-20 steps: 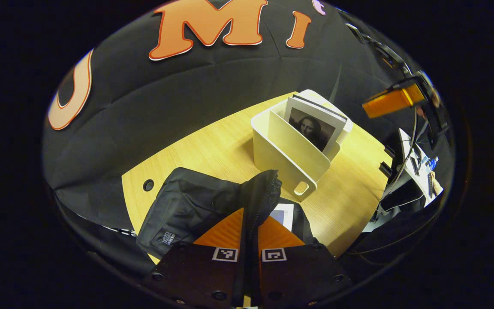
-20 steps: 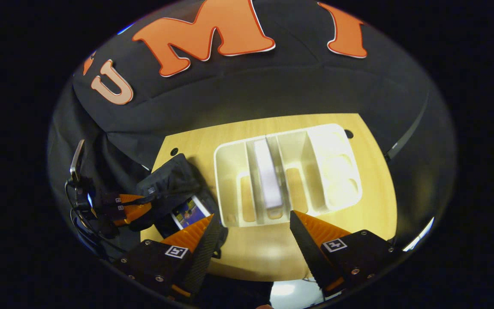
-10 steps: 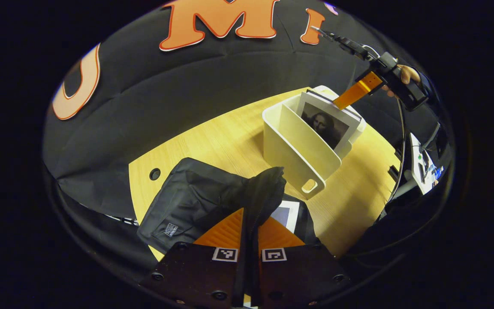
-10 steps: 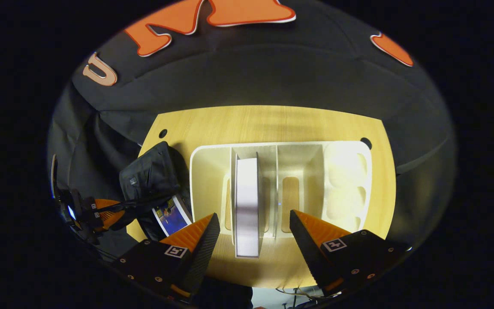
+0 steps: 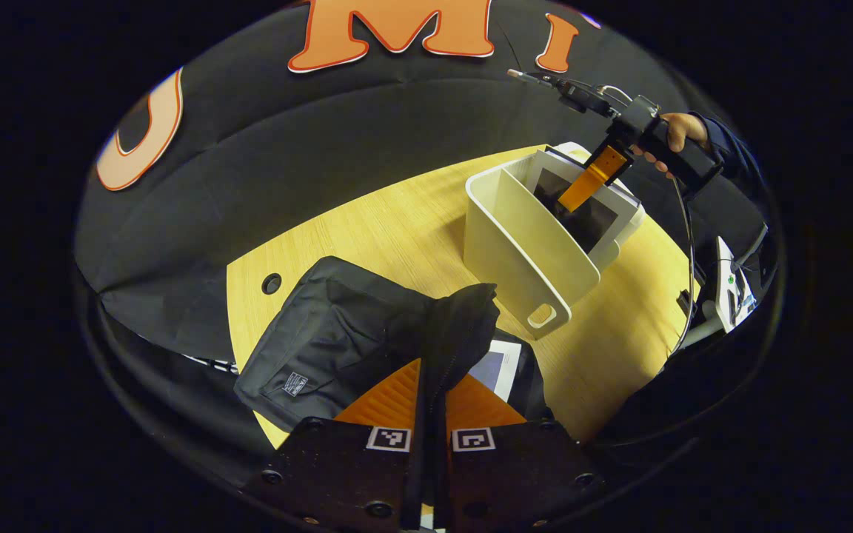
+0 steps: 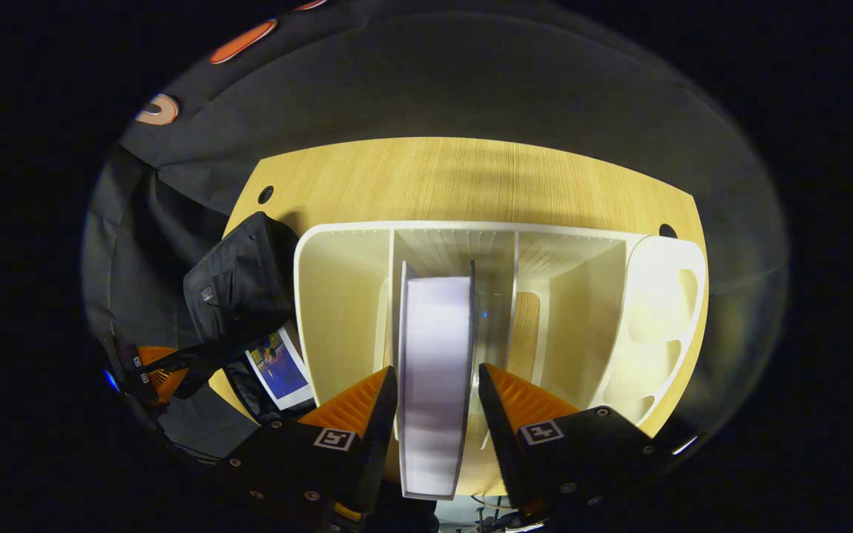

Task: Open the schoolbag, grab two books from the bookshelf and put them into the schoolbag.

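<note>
Your work surface is a light wood tabletop (image 6: 471, 178) with a cable hole near each far corner, backed by the booth's black cloth wall (image 5: 308, 148). The black schoolbag (image 5: 338, 337) lies at 7 o'clock in the left gripper view, close to the table's near edge, and bare wood runs from 9 to 12 o'clock behind it. Your left gripper (image 5: 432, 400) has its fingers pressed together on the bag's zippered flap, holding it up; one book (image 5: 499, 366) already lies inside. A small label patch on the bag is too small to read.

In the right gripper view, the white bookshelf (image 6: 338, 296) fills the centre. Your right gripper (image 6: 435, 392) straddles the upright book (image 6: 435, 370) in the second slot, fingers just beside each cover; I cannot tell whether they press it. The slots at 2 o'clock stand free.
</note>
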A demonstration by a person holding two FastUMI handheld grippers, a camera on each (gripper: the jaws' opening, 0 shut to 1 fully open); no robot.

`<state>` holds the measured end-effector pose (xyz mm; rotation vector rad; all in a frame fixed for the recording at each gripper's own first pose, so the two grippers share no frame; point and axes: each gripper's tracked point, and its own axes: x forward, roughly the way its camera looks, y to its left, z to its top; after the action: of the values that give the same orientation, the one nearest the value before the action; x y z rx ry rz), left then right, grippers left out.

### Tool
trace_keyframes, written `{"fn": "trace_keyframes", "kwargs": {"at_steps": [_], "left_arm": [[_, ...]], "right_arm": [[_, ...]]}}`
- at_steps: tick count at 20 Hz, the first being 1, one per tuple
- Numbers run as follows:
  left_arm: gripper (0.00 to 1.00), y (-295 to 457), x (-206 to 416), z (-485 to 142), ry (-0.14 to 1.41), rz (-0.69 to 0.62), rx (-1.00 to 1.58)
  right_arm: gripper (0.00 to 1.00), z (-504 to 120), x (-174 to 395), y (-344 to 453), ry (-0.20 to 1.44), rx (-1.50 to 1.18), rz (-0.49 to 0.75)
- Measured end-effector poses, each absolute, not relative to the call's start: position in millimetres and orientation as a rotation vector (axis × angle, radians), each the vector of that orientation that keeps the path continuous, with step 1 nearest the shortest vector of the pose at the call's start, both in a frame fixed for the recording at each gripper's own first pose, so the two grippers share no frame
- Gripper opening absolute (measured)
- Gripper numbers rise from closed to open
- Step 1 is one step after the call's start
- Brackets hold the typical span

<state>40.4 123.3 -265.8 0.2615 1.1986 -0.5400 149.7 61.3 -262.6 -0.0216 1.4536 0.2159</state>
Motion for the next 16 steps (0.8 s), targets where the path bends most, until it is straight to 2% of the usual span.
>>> {"fn": "trace_keyframes", "kwargs": {"at_steps": [3, 4, 5, 10, 16], "left_arm": [[0.06, 123, 40, -266, 1.191, -0.541, 0.268], [0.06, 123, 39, -266, 1.19, -0.545, 0.264], [0.07, 124, 38, -266, 1.188, -0.55, 0.265], [0.07, 126, 38, -264, 1.178, -0.574, 0.274], [0.06, 126, 39, -263, 1.162, -0.615, 0.3]], "right_arm": [[0.5, -279, 145, 56, 1.491, -0.045, 0.164], [0.55, -278, 145, 56, 1.49, -0.036, 0.155], [0.43, -277, 146, 53, 1.49, -0.045, 0.153], [0.42, -256, 135, 46, 1.473, -0.07, 0.133], [0.41, -188, 126, 31, 1.386, -0.02, 0.108]]}}
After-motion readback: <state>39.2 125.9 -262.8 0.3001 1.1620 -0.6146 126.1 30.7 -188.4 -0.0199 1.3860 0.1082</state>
